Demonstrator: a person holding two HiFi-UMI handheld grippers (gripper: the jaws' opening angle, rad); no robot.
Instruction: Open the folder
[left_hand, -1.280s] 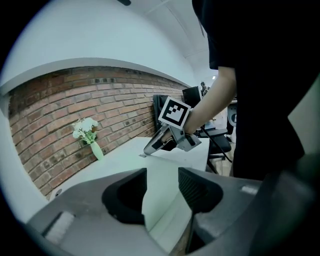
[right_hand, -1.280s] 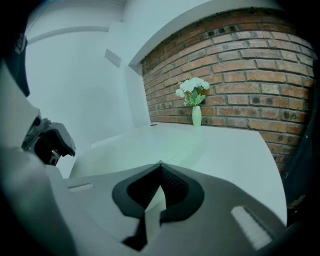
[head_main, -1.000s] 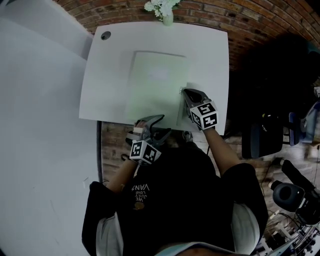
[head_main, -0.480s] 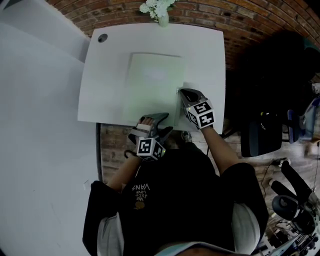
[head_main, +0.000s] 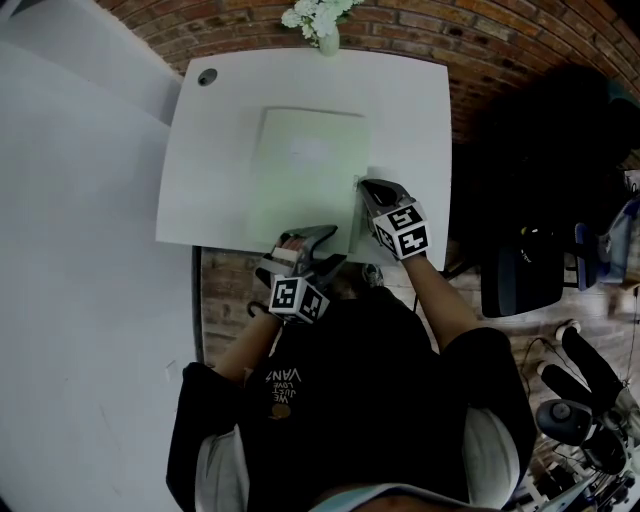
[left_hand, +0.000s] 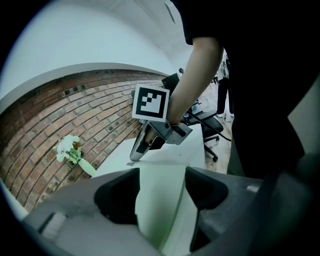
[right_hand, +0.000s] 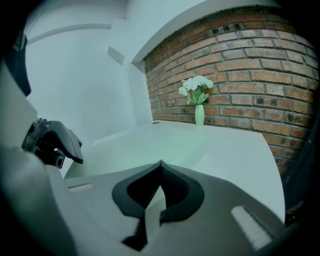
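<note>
While flat, folder (head_main: 305, 170) lengthwise toward vase (head_main: 327, 40)

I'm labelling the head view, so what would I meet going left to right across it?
hole → left tool → right tool → chair

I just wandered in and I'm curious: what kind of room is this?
Probably an office or studio: a white table by a brick wall, an office chair beside it, and a vase of flowers.
</note>
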